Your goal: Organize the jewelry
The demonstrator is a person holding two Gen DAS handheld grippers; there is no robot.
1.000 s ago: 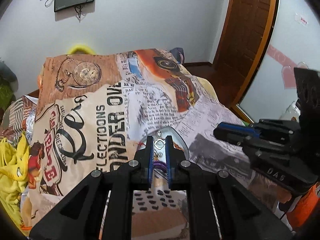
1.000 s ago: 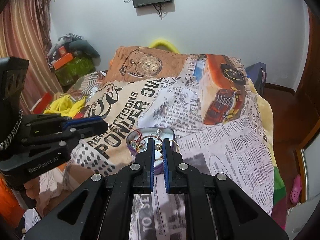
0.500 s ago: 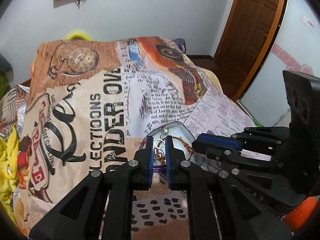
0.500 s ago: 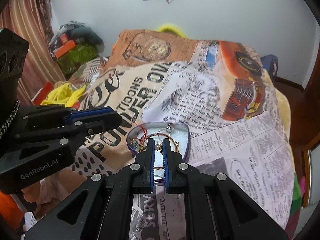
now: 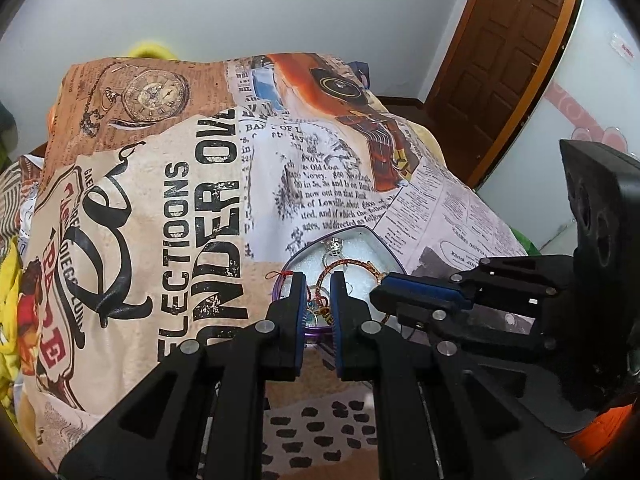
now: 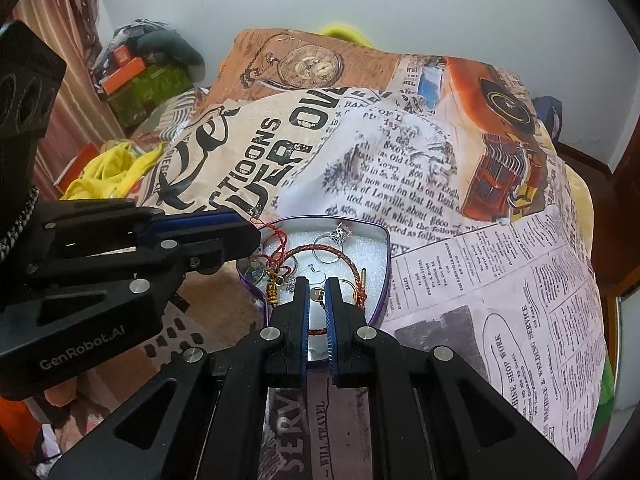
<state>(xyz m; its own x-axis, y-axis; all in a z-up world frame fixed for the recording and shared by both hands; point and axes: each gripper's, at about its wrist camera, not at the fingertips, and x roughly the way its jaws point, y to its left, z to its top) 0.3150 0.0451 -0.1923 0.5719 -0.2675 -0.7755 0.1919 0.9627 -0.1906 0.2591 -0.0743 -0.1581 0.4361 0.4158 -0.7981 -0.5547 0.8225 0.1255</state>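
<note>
A purple-rimmed tin tray [image 6: 385,264] with a white foam lining lies on the bed; it also shows in the left wrist view [image 5: 382,242]. It holds a tangle of jewelry: a braided red-gold bracelet [image 6: 332,249], a silver ring with a stone [image 6: 340,234], thin rings and a red thread [image 6: 276,236]. My right gripper [image 6: 317,292] hovers over the tray's near edge, jaws narrowly apart with nothing between them. My left gripper [image 5: 316,292] hovers at the tray's left side, jaws narrowly apart and empty.
The bed is covered with a newspaper-and-car print blanket [image 5: 168,184]. Yellow cloth [image 6: 112,168] and boxes [image 6: 148,80] lie at the bed's left side. A brown wooden door [image 5: 508,60] stands at the right. The bed's right edge drops to the floor.
Both grippers have moved forward and down toward the tray, which now looks larger and nearer. The jaw gaps look unchanged.
</note>
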